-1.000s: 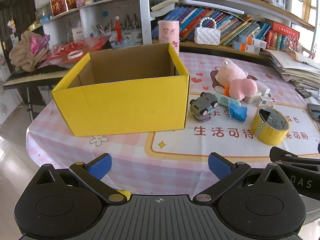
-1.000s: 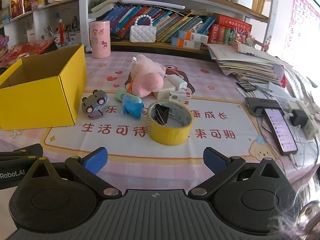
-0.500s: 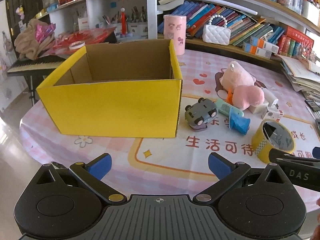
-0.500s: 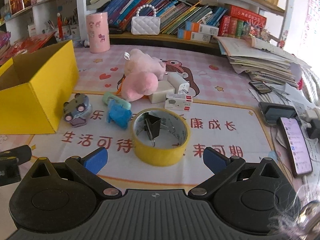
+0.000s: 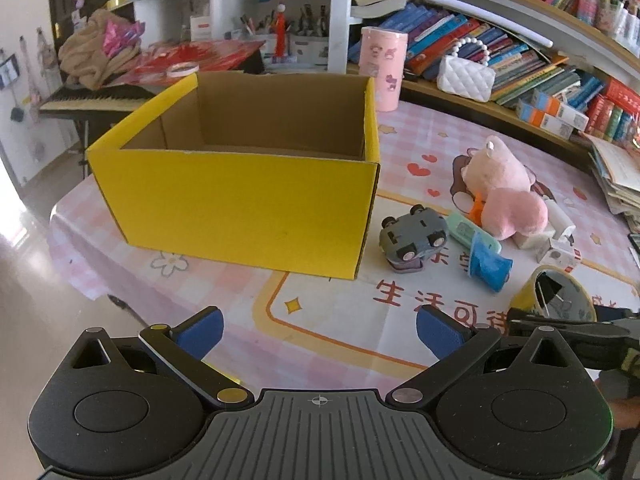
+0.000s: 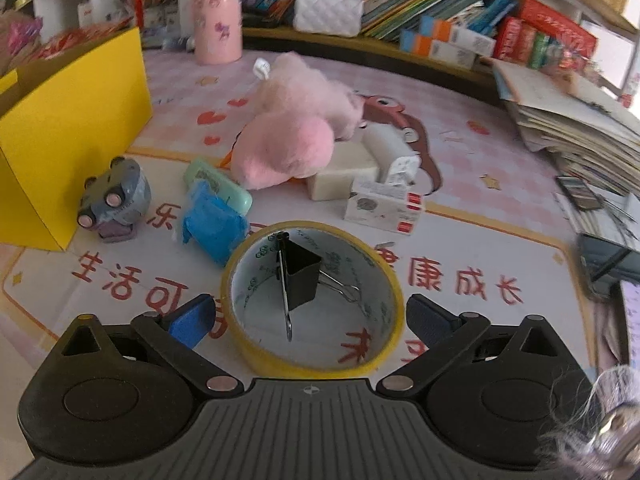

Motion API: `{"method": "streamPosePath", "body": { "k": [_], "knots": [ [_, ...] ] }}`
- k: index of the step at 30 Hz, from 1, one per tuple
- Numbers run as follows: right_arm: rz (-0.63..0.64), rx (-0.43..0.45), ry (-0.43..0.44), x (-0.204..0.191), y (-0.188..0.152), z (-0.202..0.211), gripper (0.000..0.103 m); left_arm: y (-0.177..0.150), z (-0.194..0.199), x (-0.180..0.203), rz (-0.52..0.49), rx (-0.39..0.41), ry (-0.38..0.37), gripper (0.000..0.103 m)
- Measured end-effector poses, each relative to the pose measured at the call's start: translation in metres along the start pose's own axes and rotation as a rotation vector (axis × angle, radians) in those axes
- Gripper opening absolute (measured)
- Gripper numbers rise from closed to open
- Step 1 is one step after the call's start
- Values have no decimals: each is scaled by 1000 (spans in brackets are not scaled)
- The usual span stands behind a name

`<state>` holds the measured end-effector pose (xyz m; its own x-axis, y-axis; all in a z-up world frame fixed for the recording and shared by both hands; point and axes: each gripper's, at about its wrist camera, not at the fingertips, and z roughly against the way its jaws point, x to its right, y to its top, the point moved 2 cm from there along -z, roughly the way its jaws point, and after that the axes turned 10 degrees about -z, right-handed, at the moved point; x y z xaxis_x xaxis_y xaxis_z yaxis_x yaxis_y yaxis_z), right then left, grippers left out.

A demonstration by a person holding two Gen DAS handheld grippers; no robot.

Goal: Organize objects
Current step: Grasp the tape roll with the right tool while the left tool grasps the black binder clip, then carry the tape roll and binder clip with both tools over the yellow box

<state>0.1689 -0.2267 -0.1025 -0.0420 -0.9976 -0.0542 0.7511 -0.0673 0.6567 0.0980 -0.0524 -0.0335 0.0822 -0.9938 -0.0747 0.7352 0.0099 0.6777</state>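
An open yellow box (image 5: 240,196) stands on the table, empty as far as I see; it also shows at the left of the right wrist view (image 6: 68,128). A yellow tape roll (image 6: 316,344) with a black binder clip (image 6: 300,276) inside lies between the open fingers of my right gripper (image 6: 310,316). Beyond it lie a blue toy (image 6: 212,228), a grey toy car (image 6: 116,200), a green case (image 6: 218,184), a pink plush (image 6: 296,136) and small white boxes (image 6: 384,204). My left gripper (image 5: 320,330) is open and empty, in front of the box.
A pink cup (image 5: 382,68) and a white purse (image 5: 466,78) stand at the back by the bookshelf. Stacked papers (image 6: 568,120) and a phone (image 6: 608,256) lie at the right. The table's edge drops to the floor at the left (image 5: 60,248).
Both grippers moved forward over the table. The right gripper closed in on the tape roll, which now lies between its fingers. The left gripper came closer to the box.
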Motion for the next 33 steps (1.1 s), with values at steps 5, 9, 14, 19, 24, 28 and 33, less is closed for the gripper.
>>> {"method": "streamPosePath", "body": {
  "k": [5,9,14,19,24,28,33],
  "knots": [
    [0,13,74,9,6,0,87,6,-3,15,-30,7,0,102],
    [-94,135,189,27,22,28,87,14,-10,39,-92,15,-42,101],
    [-189,327,174,60,41,69,87,23,-21,83,-195,24,-156,93],
    [-270,344,75,98,41,84,88,26,-36,137,-333,28,-293,79],
    [-307,288,31,124,27,84,88,27,-51,178,-445,44,-340,55],
    [-300,288,19,136,18,87,88,28,-68,184,-445,11,-329,42],
    [-300,274,20,144,13,86,88,28,-82,187,-443,-21,-331,26]
  ]
}}
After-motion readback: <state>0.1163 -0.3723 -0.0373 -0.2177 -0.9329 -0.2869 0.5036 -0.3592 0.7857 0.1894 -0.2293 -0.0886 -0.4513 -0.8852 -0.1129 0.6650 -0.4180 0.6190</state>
